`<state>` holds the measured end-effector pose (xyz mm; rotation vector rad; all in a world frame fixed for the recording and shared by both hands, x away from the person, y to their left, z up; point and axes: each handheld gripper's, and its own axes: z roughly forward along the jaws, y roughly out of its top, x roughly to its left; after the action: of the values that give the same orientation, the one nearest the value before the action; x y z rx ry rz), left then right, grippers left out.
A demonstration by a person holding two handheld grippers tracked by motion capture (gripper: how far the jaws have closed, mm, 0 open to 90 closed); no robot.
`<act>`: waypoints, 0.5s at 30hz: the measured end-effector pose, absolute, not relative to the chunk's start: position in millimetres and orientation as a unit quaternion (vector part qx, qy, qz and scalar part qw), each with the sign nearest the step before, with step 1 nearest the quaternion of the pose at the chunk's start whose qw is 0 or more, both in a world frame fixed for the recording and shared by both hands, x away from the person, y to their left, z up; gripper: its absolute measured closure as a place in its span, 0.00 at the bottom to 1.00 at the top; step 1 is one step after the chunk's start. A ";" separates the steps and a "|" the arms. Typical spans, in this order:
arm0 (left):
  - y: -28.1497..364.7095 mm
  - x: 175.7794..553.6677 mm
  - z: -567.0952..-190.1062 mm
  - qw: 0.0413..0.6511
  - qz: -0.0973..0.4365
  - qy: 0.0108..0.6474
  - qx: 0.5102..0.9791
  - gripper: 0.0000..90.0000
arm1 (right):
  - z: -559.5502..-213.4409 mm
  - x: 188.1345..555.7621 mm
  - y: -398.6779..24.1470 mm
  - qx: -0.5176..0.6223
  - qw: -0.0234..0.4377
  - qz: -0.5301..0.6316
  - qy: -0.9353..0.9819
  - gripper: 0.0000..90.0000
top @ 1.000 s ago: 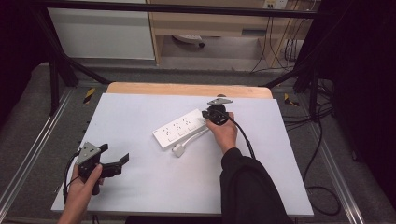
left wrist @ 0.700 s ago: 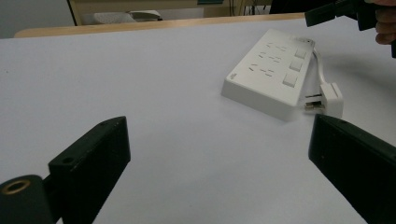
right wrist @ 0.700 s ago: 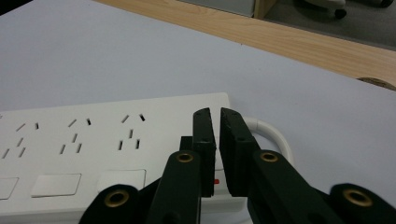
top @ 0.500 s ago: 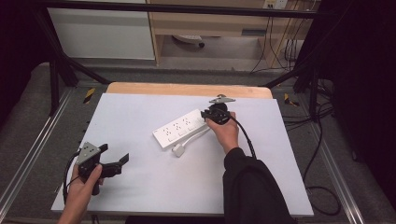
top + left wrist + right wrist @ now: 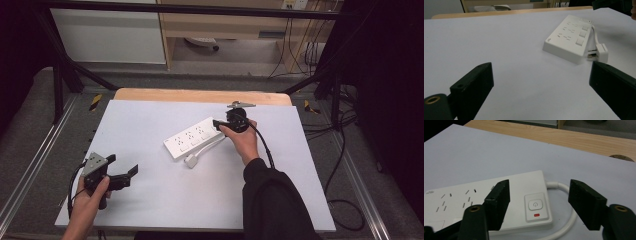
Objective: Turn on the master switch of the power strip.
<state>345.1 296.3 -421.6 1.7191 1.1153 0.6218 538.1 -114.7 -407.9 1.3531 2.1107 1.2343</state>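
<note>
While the right tongs (image 5: 537, 205) have just been opening above the power button (image 5: 535, 204) of the flat white plastic power strip (image 5: 194, 138) mid-surface, nothing sits between them. Likely the press is done. Left tongs (image 5: 131, 172) rest open, well apart.

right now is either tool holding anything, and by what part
Nothing is held. The right tool, its jaws just opened, stands over the power strip's switch end; the left tool is open, away from it.

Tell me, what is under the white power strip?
The white power strip lies flat on the pale table cover. Its white cord curls out beside it to the plug. Whatever is directly beneath the strip is covered by its body.
</note>
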 end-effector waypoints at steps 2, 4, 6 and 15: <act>296.1 345.1 -421.7 0.480 0.254 0.457 0.704 0.06 | -407.0 538.0 -115.8 0.480 0.169 0.435 0.743 0.31; 296.1 345.1 -421.7 0.480 0.254 0.457 0.704 0.06 | -406.3 538.0 -116.6 0.482 0.166 0.435 0.742 0.28; 296.2 345.1 -421.7 0.480 0.255 0.457 0.704 0.06 | -405.4 537.9 -117.3 0.483 0.164 0.436 0.741 0.24; 296.4 344.9 -421.7 0.480 0.255 0.456 0.705 0.06 | -400.6 536.9 -122.2 0.486 0.165 0.438 0.738 0.10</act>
<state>344.9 296.4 -421.7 1.7189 1.1136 0.6220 536.9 -122.2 -400.6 1.3847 2.1039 1.2480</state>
